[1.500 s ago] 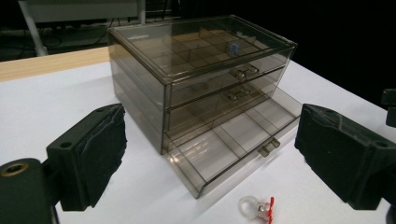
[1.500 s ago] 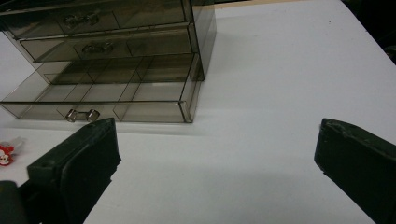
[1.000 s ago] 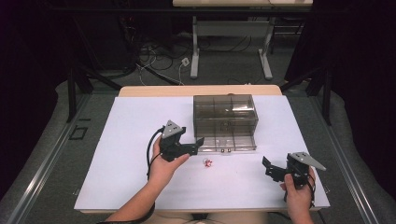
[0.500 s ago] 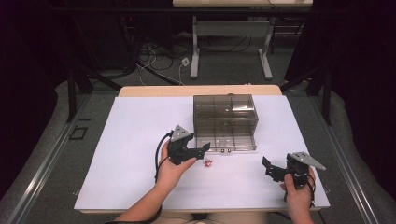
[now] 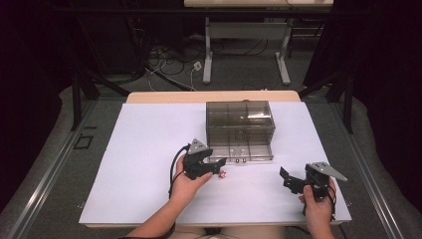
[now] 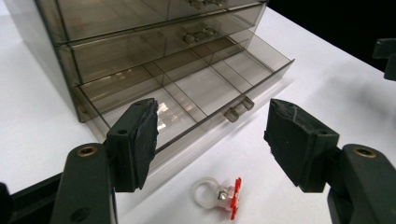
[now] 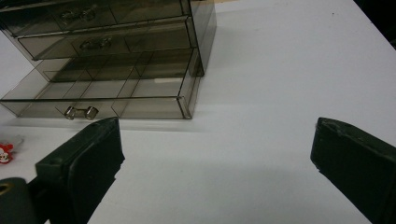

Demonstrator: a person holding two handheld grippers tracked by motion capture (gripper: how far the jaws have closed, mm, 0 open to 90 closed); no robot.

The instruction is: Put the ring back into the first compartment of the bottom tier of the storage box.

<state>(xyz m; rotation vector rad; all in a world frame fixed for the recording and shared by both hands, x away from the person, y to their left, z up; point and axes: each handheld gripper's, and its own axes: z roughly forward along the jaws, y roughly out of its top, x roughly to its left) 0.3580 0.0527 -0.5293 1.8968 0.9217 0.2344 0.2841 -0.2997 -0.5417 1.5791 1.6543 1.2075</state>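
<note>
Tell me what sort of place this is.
Probably a lab or recording workspace: a white-covered table ringed by dark curtains, loose cables on the floor behind, and a drawer organizer staged for handheld grippers.

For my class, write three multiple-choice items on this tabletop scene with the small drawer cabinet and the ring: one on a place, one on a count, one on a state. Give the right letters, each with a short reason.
1. Where does the ring lie?
A. on the white table just in front of the open drawer
B. inside the top drawer
C. on top of the cabinet

2. How many drawers does the cabinet have?
A. one
B. three
C. six

3. In what state is the bottom drawer?
A. taken out and laid aside
B. pushed fully shut
C. pulled out, its compartments bare

Answers:
1 A: the left gripper view shows it on the table, between the left hand-held gripper jaws, which have just been closing but do not touch it.
2 B: three fronts stack up in the gripper views.
3 C: it juts forward, dividers showing.
</note>
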